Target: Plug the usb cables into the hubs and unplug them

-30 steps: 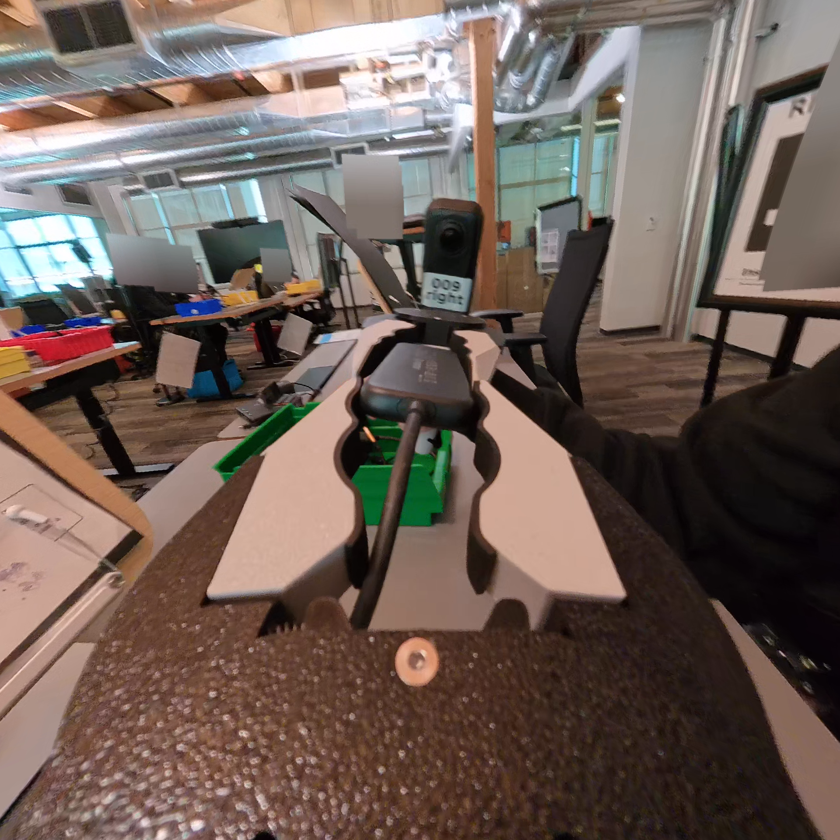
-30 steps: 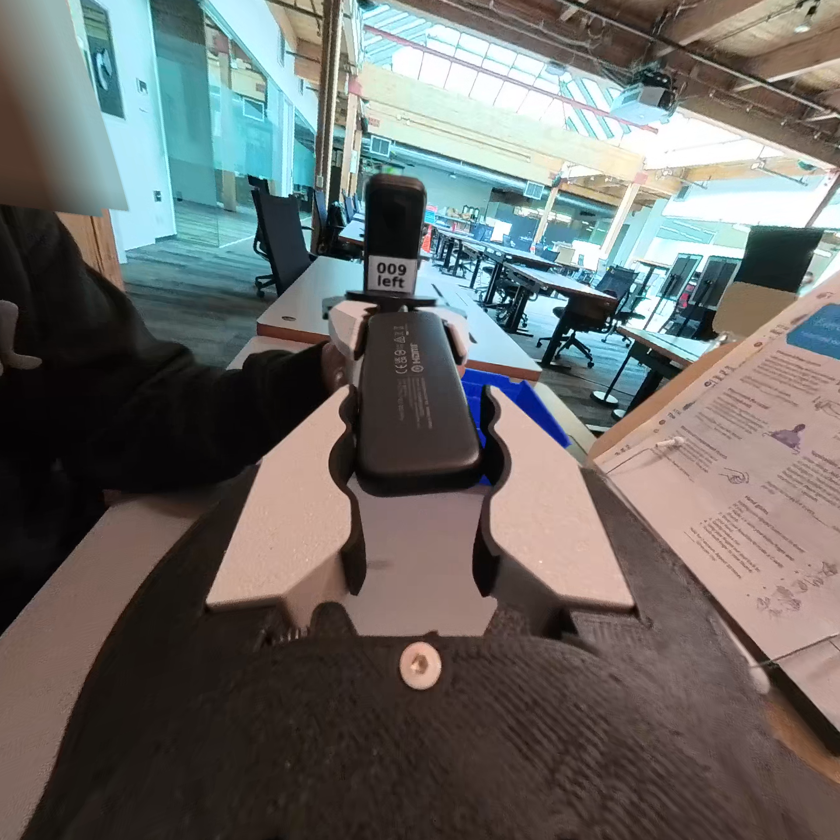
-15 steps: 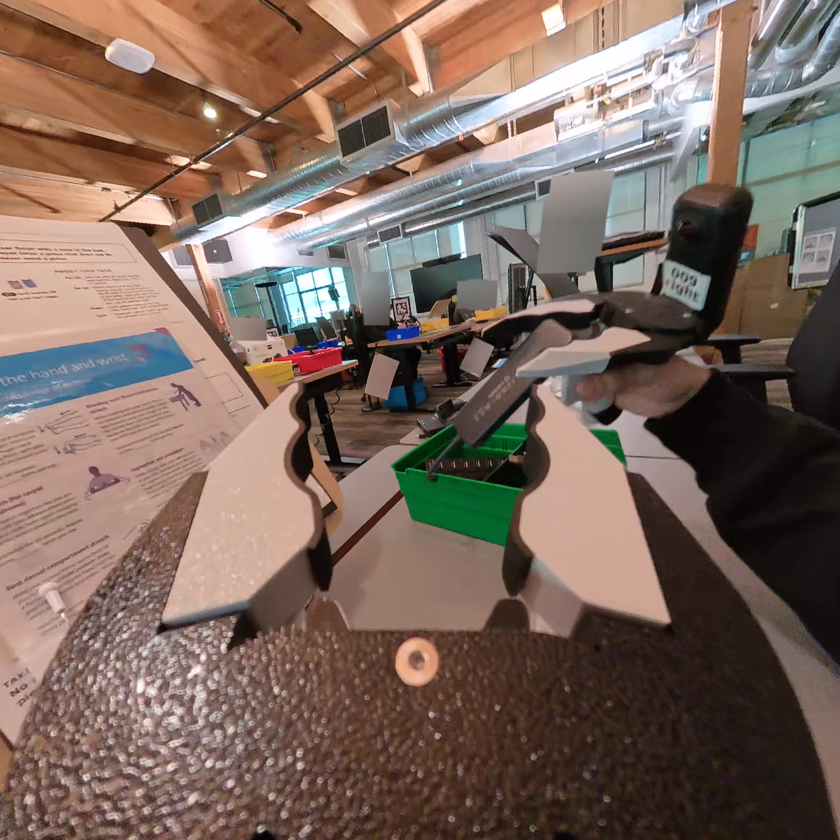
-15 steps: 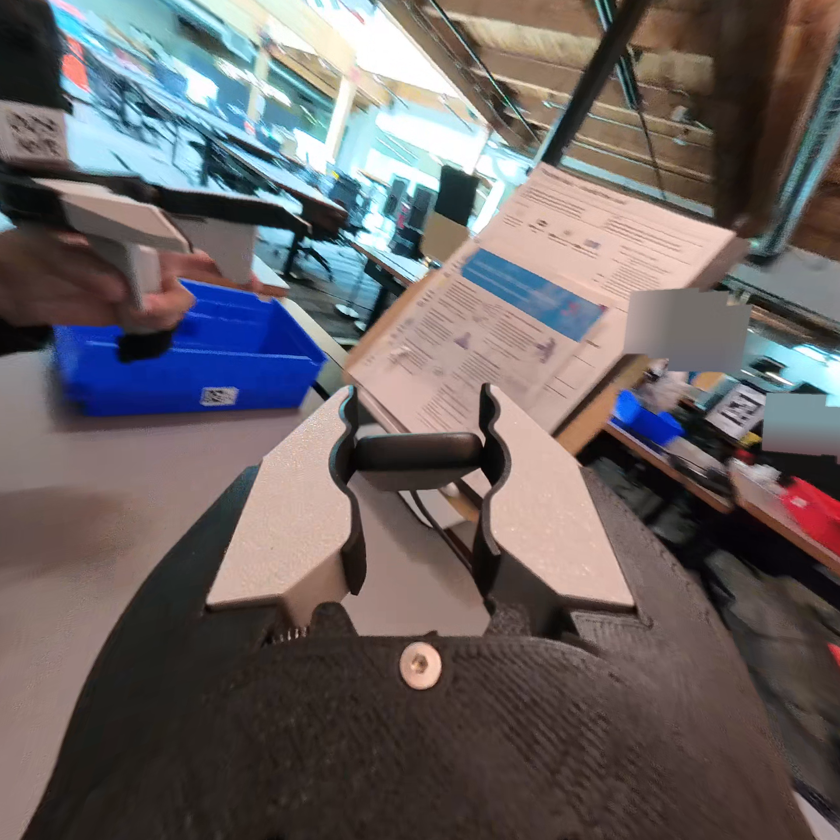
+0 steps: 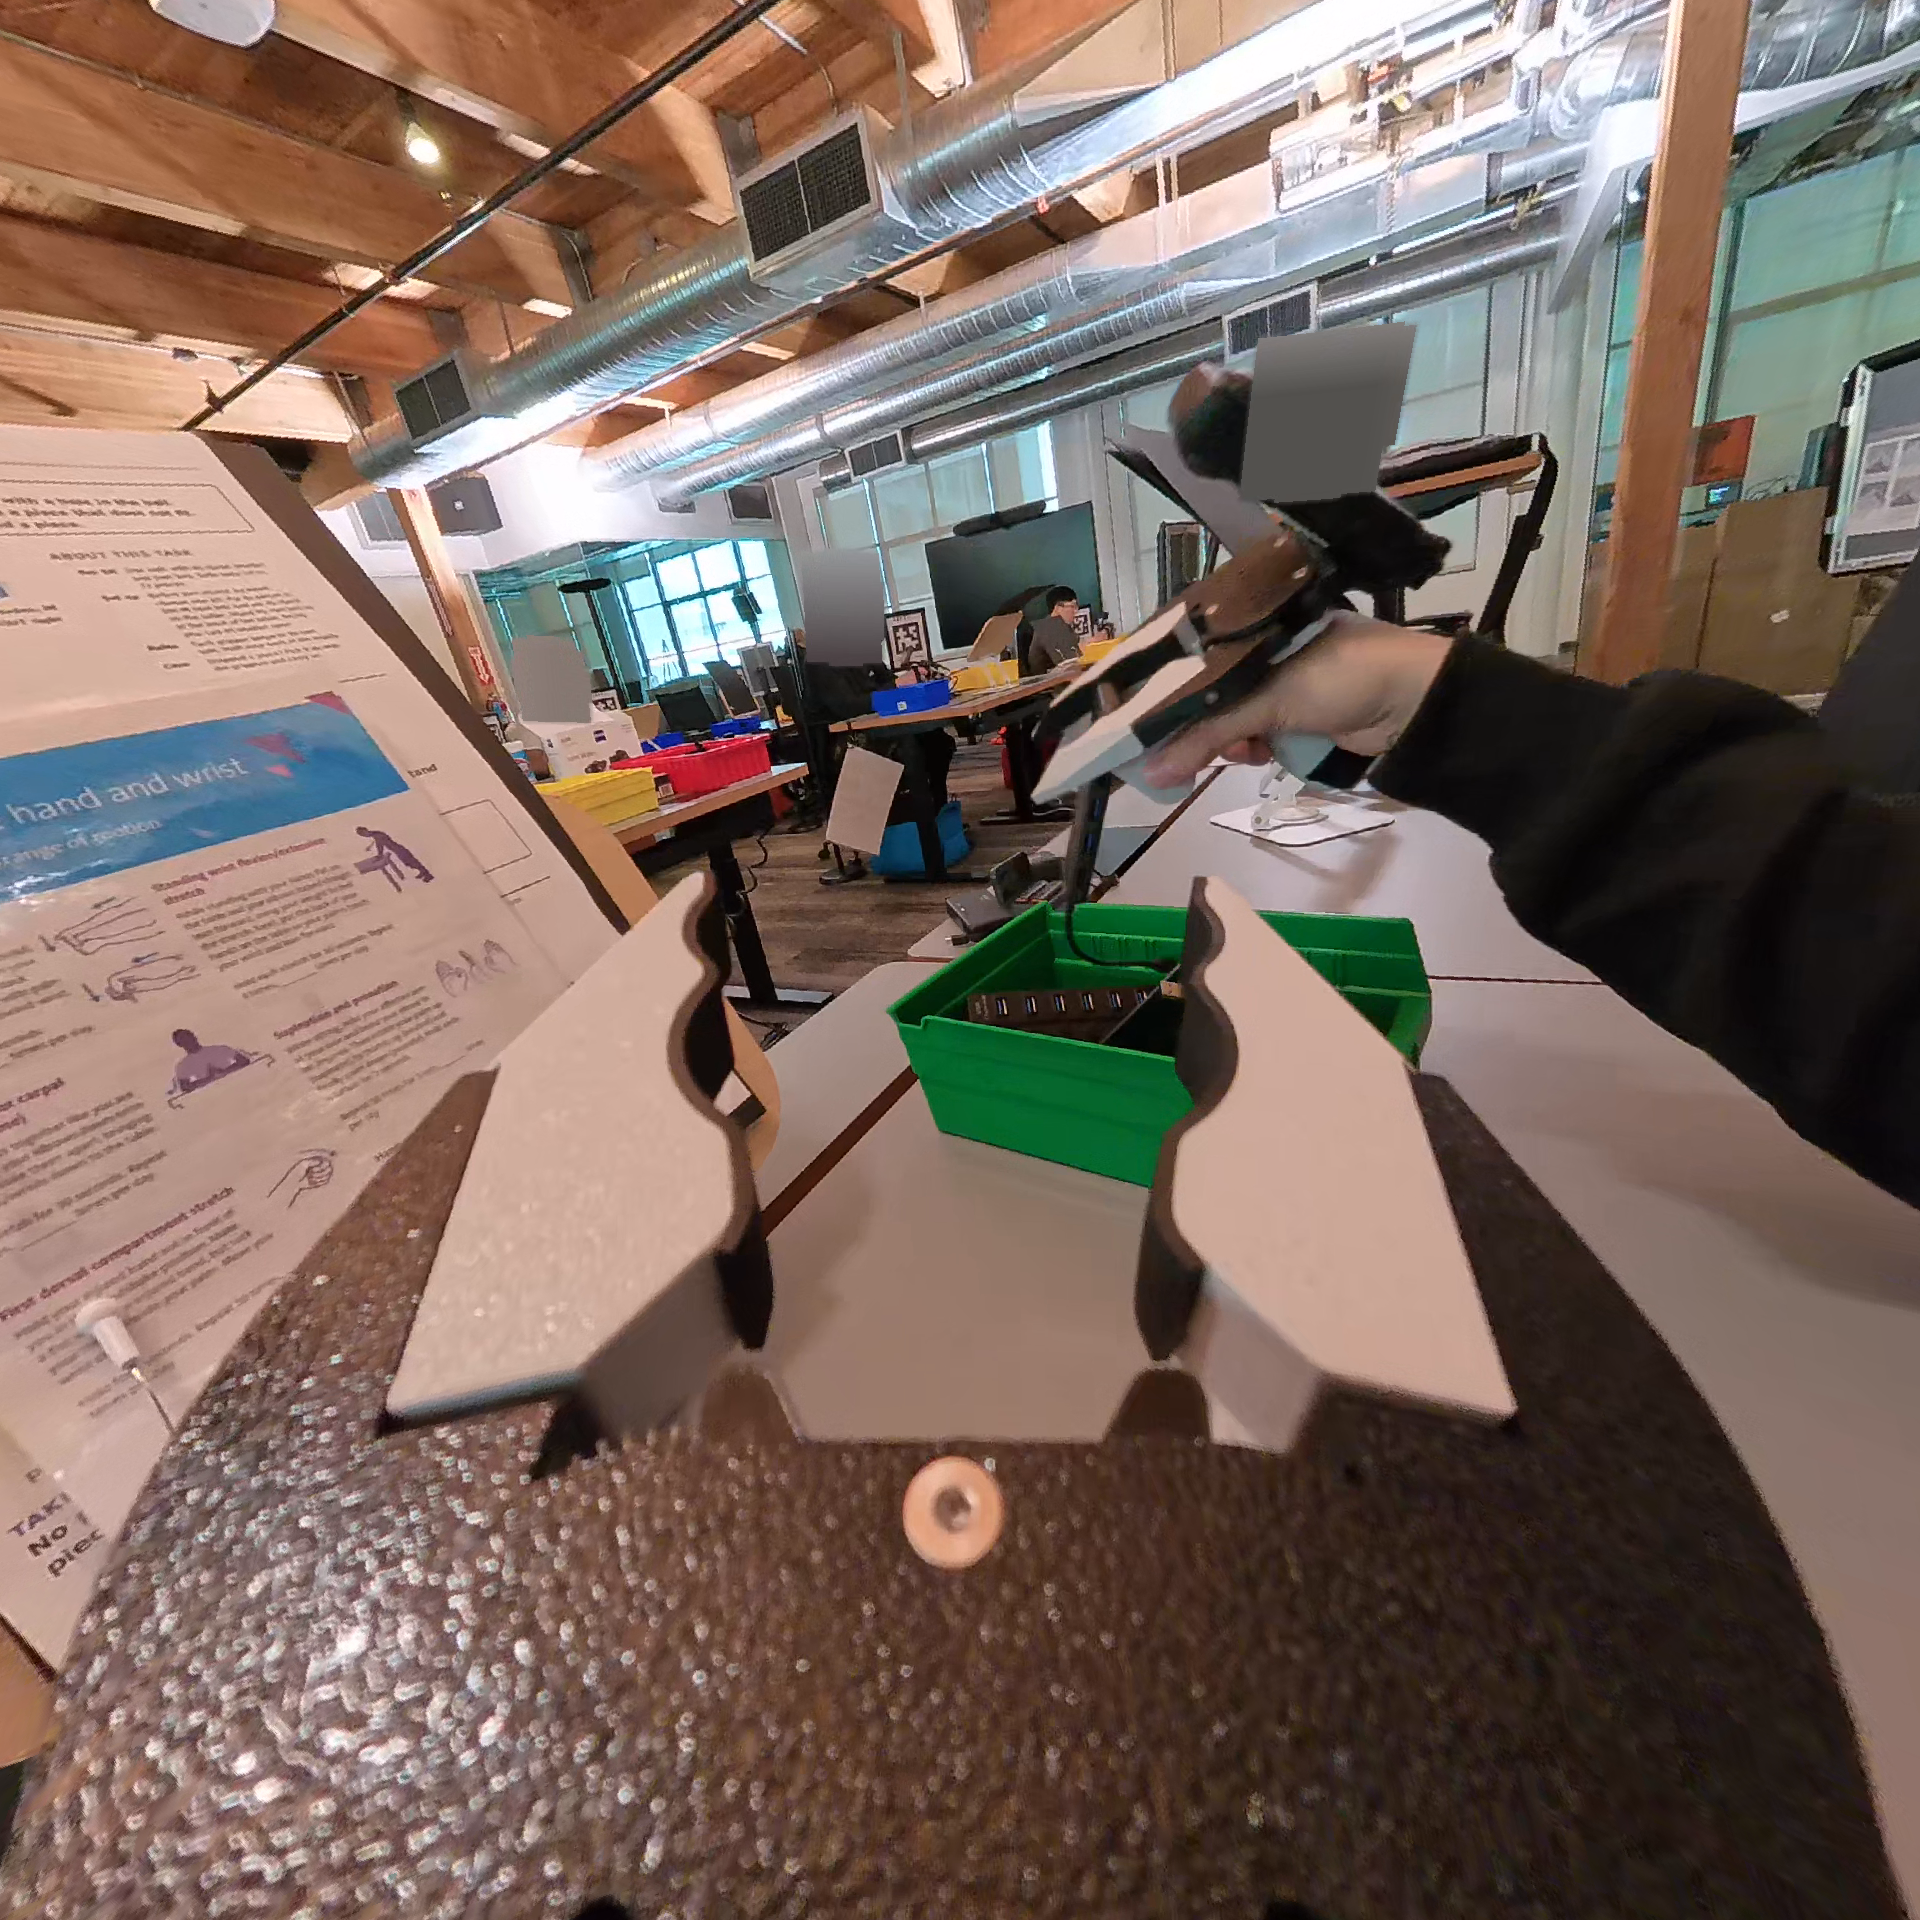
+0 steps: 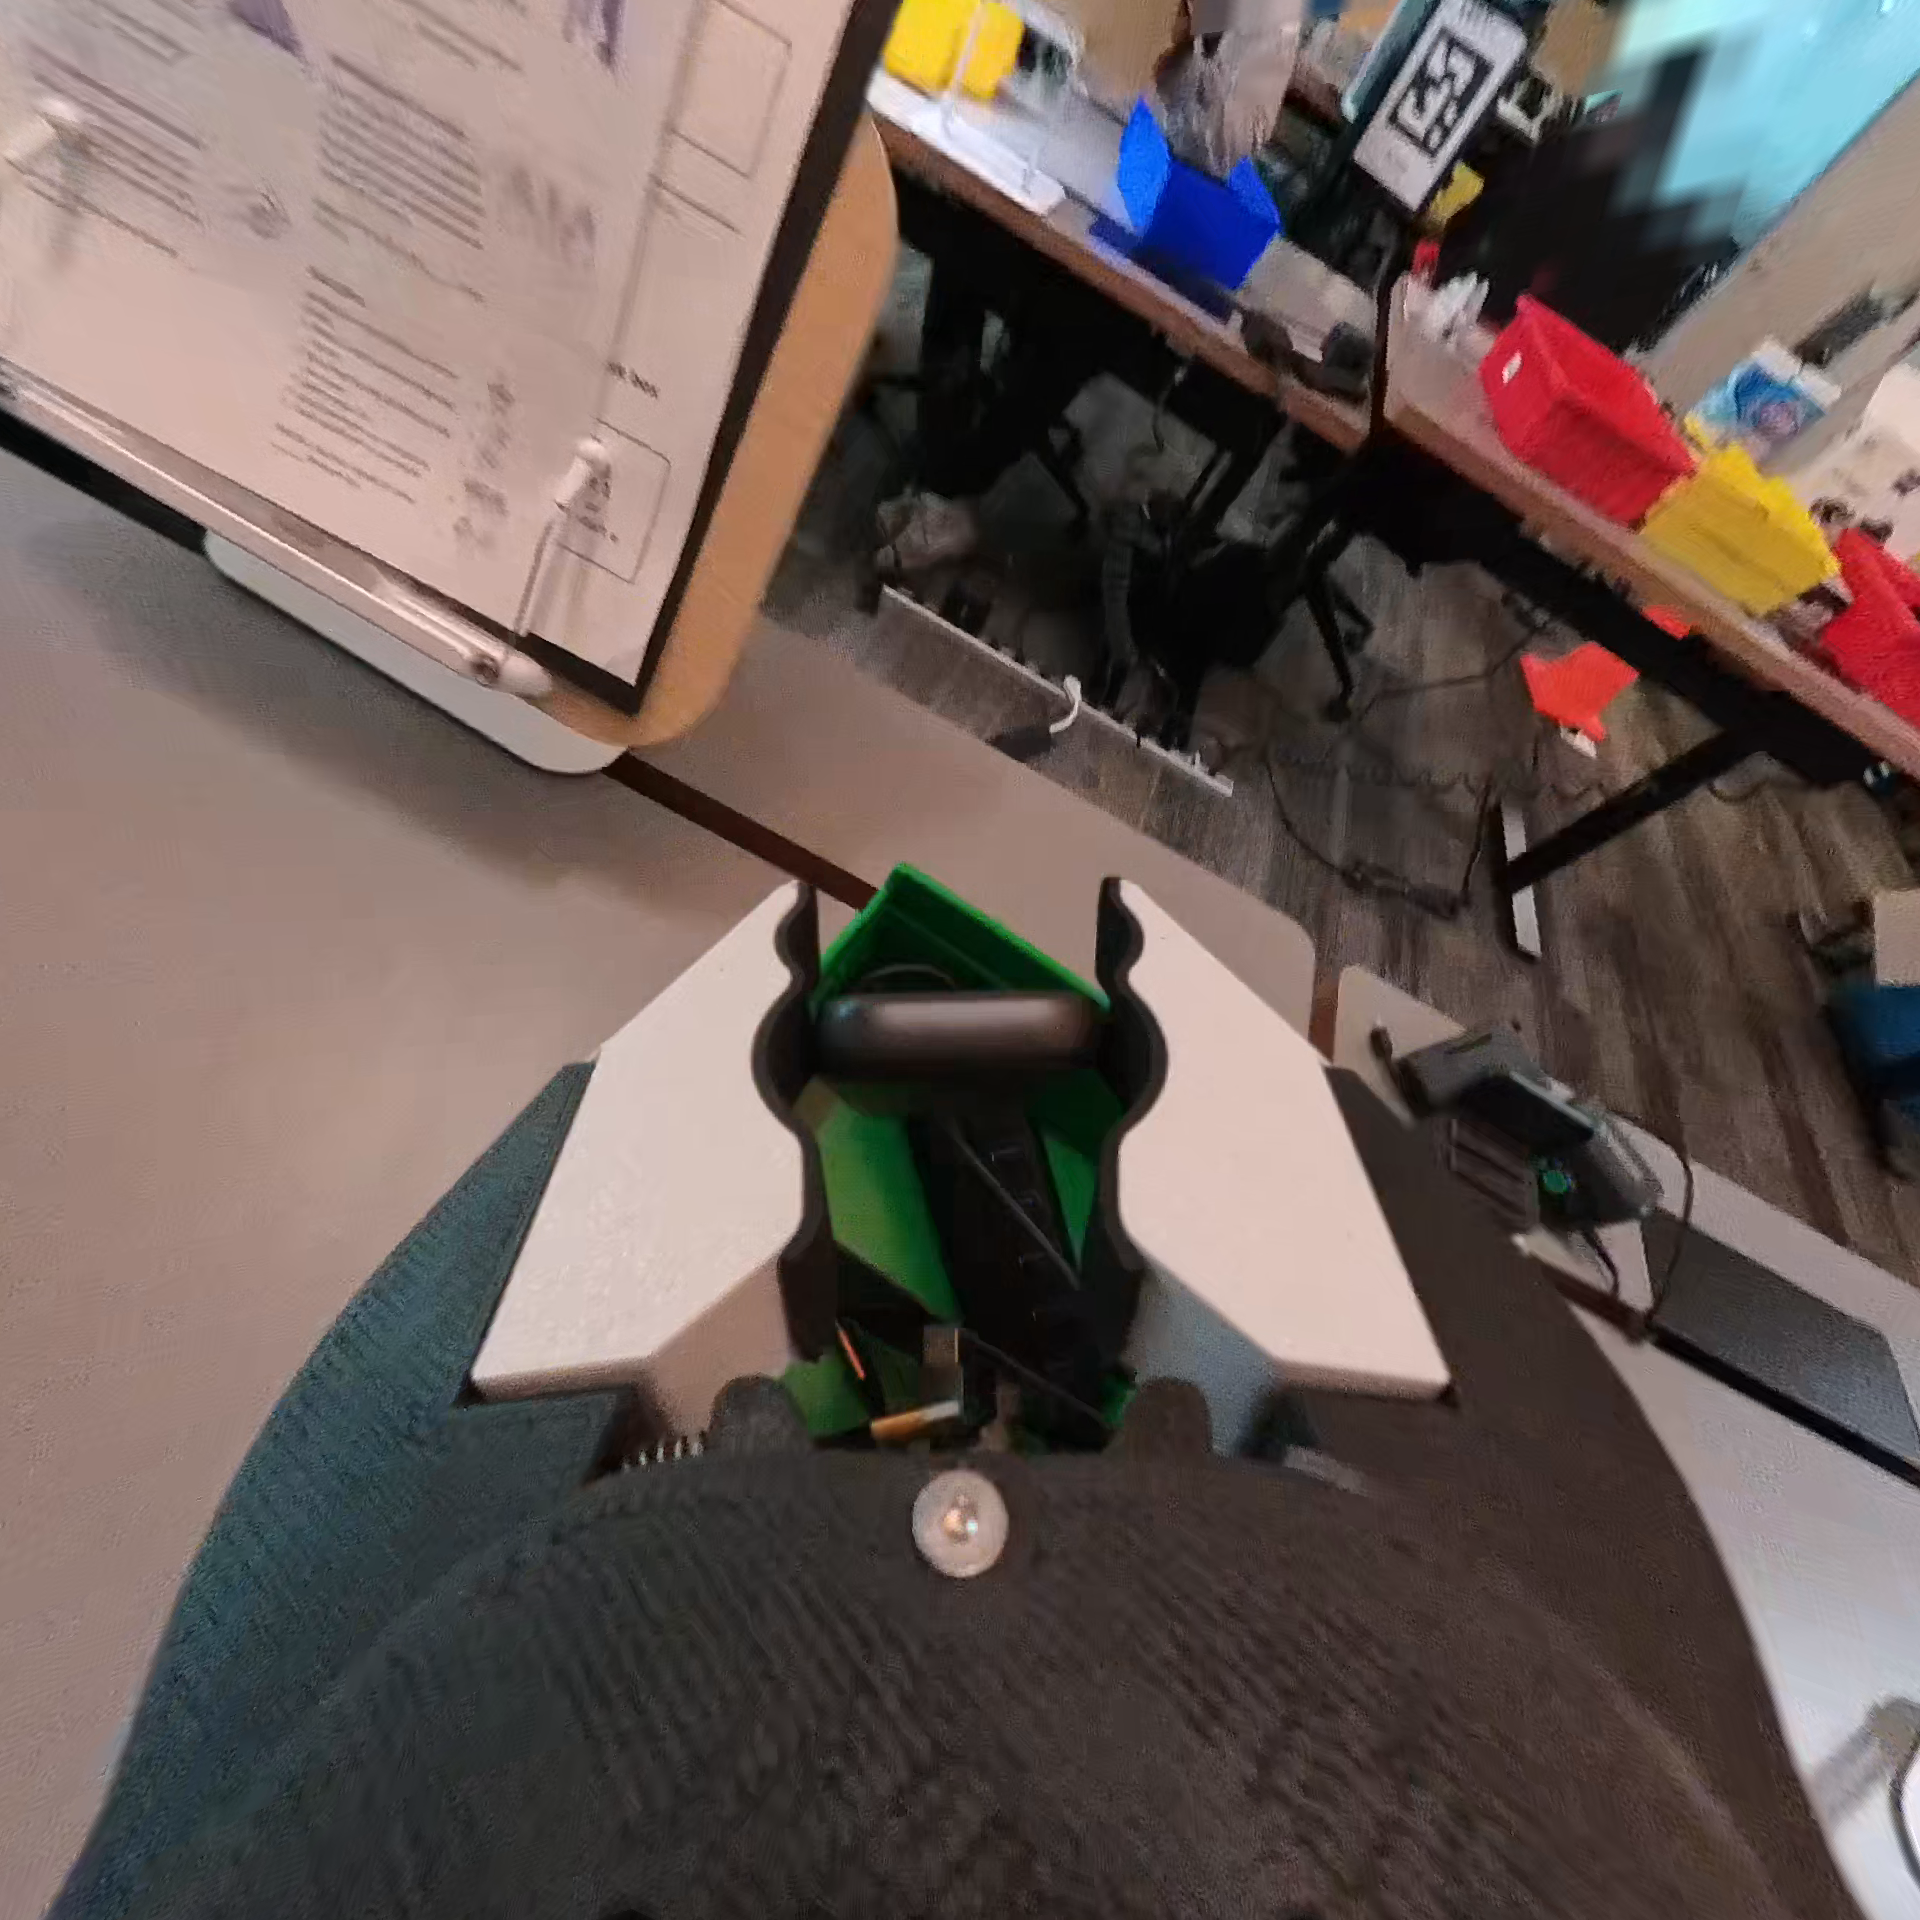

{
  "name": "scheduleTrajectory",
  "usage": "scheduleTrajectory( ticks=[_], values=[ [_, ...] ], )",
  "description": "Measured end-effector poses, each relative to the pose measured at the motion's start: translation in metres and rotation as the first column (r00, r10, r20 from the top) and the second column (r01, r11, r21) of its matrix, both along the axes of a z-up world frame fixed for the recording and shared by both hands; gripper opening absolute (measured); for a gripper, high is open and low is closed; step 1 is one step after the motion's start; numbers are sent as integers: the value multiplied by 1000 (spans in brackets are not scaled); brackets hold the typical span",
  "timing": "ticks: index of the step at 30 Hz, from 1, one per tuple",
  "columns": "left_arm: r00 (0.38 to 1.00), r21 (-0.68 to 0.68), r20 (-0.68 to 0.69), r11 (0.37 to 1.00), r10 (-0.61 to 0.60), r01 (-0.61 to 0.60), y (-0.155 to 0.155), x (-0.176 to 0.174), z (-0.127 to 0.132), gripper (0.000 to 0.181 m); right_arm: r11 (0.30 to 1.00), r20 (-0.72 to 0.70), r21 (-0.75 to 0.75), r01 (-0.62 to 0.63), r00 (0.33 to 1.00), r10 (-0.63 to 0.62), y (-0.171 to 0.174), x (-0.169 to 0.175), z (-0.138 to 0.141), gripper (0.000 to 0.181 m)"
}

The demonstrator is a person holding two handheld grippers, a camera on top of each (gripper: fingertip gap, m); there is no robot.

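- Right wrist view looks steeply down into the green bin (image 6: 894, 1195); the right gripper (image 6: 956, 1023) has its jaws closed on a black hub (image 6: 956, 1029), pinched crosswise between the tips directly above the bin's opening.
- From the left wrist view, that same hub hangs end-down below the right gripper (image 5: 1081, 774), with its thin black cable (image 5: 1091, 951) trailing over the bin's rim and curling inside.
- Inside the bin lies a second, longer hub (image 5: 1060, 1006) with a row of ports along its face; in the right wrist view a few loose connectors (image 6: 914, 1418) show at the end of the bin nearest the camera, too blurred to sort out.
- The left gripper (image 5: 956, 1049) sits short of the bin, over the grey table (image 5: 977, 1268), jaws spread wide and holding nothing.
- My reading: nothing appears plugged into the held hub, and its position over the bin suggests it is being put away, so this hub's plug-and-unplug round is probably over.
- What is left, by my judgement: release the hub into the bin, then handle any hub or cable not yet cycled; the pictures do not show how many those are.
- A printed poster board (image 5: 208, 883) stands on the table to the left of the bin, clear of both grippers.
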State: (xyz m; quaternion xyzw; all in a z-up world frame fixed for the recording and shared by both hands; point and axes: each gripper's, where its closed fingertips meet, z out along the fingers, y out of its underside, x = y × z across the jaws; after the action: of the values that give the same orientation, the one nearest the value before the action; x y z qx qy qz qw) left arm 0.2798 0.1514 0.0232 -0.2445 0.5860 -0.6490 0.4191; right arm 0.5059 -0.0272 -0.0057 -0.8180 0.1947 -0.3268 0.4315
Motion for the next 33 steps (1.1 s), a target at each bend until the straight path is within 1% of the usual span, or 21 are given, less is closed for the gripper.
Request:
scheduleTrajectory(
  ticks=[2, 3, 4, 6, 8, 10, 11, 14, 15, 16, 17, 18, 19, 21, 23, 25, 26, 29, 31, 33],
  values=[
    [1000, -3, -12, 1000, -7, 7, 0, 0, -1, 84, 998, -69, -56, 41, 997, -45, -7, 3, -17, 53],
    [1000, -3, -16, 1000, -7, 7, 0, 1, -2, 84, 997, -78, -50, 51, 995, -55, -7, 5, -19, 53],
    [1000, -4, -16, 1000, -6, 6, 0, 1, -2, 84, 997, -98, -54, 57, 993, -62, -6, 5, -23, 53],
    [1000, -6, -20, 1000, -6, 6, 1, 1, -3, 84, 991, -174, -125, 47, 982, -69, -5, 6, -42, 54],
    [1000, -12, -25, 1000, -11, 11, 0, 2, -3, 83, 985, -199, -167, 49, 977, -83, 1, 21, -58, 54],
    [999, -10, -31, 1000, -12, 12, -1, 2, -4, 83, 968, -301, -249, 33, 947, -110, 3, 33, -92, 54],
    [999, -4, -36, 1000, -11, 11, -1, 2, -5, 83, 966, -352, -257, 21, 929, -113, 8, 38, -108, 53],
    [999, 7, -47, 1000, -5, 6, 0, 3, -7, 83, 976, -524, -218, 13, 842, -128, 17, 47, -151, 54],
    [999, 4, -48, 1000, -2, 2, 1, 3, -7, 83, 983, -528, -170, 64, 836, -146, 18, 58, -154, 55],
    [999, 1, -48, 1000, 1, -1, 3, 3, -6, 83, 986, -518, -113, 127, 839, -167, 18, 70, -152, 54],
    [999, -2, -46, 1000, 0, 0, 4, 3, -6, 83, 982, -510, -71, 175, 840, -186, 15, 78, -150, 59],
    [999, -7, -44, 1000, 1, -1, 6, 2, -5, 83, 980, -496, -42, 195, 847, -190, 13, 86, -149, 74],
    [999, -14, -45, 1000, 7, -8, 9, 2, -4, 82, 974, -465, -26, 226, 859, -212, 8, 93, -146, 81],
    [999, -29, -44, 999, 15, -16, 13, 2, -2, 82, 956, -366, 11, 292, 891, -268, -7, 104, -130, 90],
    [999, -46, -45, 999, 10, -12, 15, 2, -1, 81, 958, -330, 66, 278, 912, -242, -10, 98, -113, 93],
    [998, -56, -63, 998, 8, -11, 16, 4, -3, 80, 960, -316, 128, 250, 928, -199, -10, 82, -97, 93],
    [997, -55, -74, 998, 8, -12, 16, 5, -5, 79, 959, -296, 159, 234, 938, -180, -10, 69, -90, 93],
    [993, -32, -113, 998, 43, -47, 16, 10, -12, 77, 946, -167, 257, 197, 973, -158, -21, 21, -73, 91],
    [984, -11, -160, 996, 81, -83, 15, 16, -21, 76, 938, -53, 279, 207, 978, -200, -38, -13, -72, 86],
    [971, 9, -221, 995, 96, -96, 7, 24, -34, 76, 924, 33, 277, 265, 958, -285, -67, -39, -77, 86]
  ],
)
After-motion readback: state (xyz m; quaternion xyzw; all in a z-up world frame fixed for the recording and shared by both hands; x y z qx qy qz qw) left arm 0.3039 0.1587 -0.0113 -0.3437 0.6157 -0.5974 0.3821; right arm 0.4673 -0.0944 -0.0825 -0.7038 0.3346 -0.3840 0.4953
